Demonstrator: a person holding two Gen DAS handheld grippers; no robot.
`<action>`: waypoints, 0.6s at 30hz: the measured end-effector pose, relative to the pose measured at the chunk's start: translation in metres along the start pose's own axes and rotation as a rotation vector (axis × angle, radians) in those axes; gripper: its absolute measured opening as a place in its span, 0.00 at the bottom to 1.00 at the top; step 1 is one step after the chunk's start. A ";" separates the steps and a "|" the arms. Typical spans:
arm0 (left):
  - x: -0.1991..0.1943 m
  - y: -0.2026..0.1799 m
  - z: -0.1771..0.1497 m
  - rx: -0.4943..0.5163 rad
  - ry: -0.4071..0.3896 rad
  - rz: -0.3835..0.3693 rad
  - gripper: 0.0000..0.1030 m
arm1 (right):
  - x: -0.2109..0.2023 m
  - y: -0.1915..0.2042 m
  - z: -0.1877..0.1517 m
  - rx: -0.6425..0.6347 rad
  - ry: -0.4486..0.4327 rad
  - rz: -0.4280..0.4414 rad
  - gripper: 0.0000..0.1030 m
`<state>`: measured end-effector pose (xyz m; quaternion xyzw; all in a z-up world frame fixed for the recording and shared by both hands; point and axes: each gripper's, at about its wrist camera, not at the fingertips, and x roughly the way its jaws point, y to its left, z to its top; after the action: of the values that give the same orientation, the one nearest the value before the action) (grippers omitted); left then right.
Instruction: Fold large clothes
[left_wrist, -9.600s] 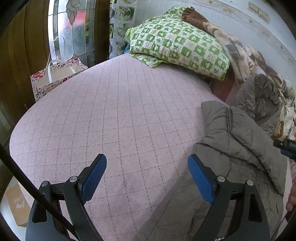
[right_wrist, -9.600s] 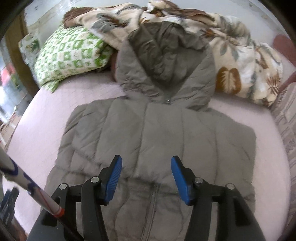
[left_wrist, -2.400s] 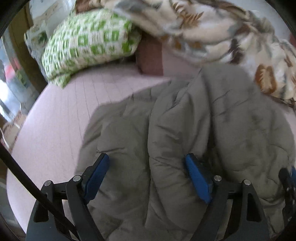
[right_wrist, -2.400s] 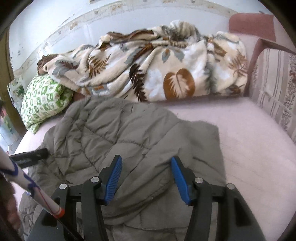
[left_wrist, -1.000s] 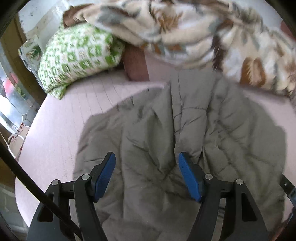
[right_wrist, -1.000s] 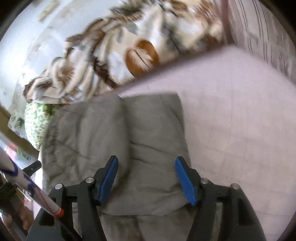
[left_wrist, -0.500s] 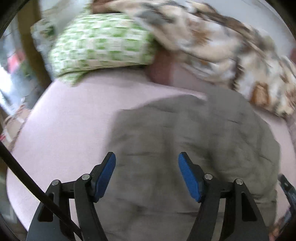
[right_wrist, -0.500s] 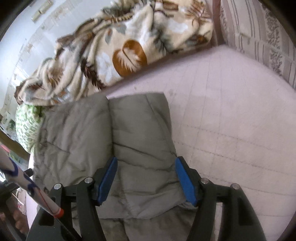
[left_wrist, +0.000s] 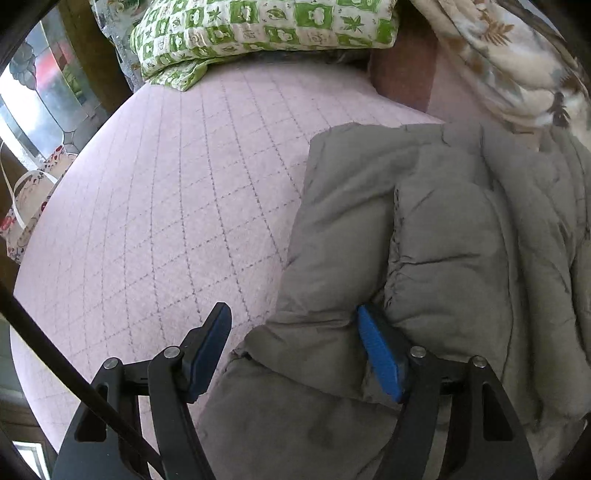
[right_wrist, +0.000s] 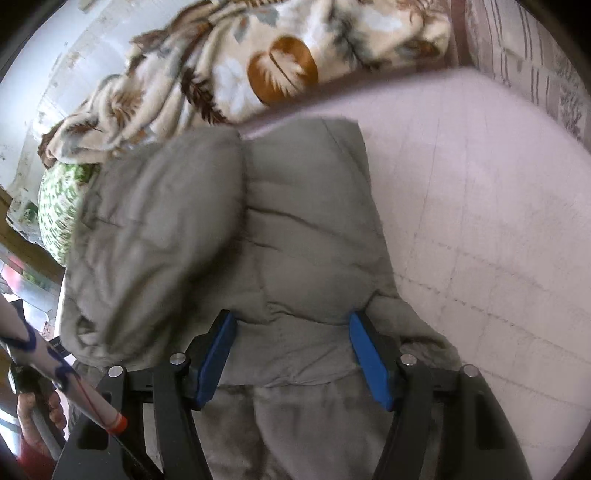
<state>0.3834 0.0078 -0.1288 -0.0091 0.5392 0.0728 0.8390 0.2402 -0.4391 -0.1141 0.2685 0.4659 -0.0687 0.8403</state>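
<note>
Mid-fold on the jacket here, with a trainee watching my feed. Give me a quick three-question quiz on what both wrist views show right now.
1. True or false: the left tongs are shut tight on the gray puffer jacket.
2. Multiple choice: what lies at the head of the pink quilted bed cover, beside the leaf-print blanket? A) a green-and-white patterned pillow B) a laundry basket C) a stack of towels
3. Fill in: in the right wrist view, the right tongs stand open, with a folded part of the ____ between the two fingers.

Key: 1 false, they stand open; 2 A, the pillow; 3 jacket.
</note>
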 end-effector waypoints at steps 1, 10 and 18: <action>-0.002 -0.001 0.002 0.004 -0.005 0.000 0.69 | 0.000 0.001 0.001 -0.005 -0.002 -0.006 0.68; -0.035 0.020 -0.015 -0.024 -0.063 -0.020 0.68 | -0.014 0.004 0.004 0.004 -0.045 -0.021 0.71; -0.053 0.017 -0.073 0.064 -0.096 0.011 0.69 | -0.045 0.004 -0.005 0.019 -0.149 -0.108 0.71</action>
<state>0.2933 0.0119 -0.1105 0.0245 0.5002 0.0605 0.8635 0.2132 -0.4396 -0.0779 0.2450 0.4154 -0.1381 0.8651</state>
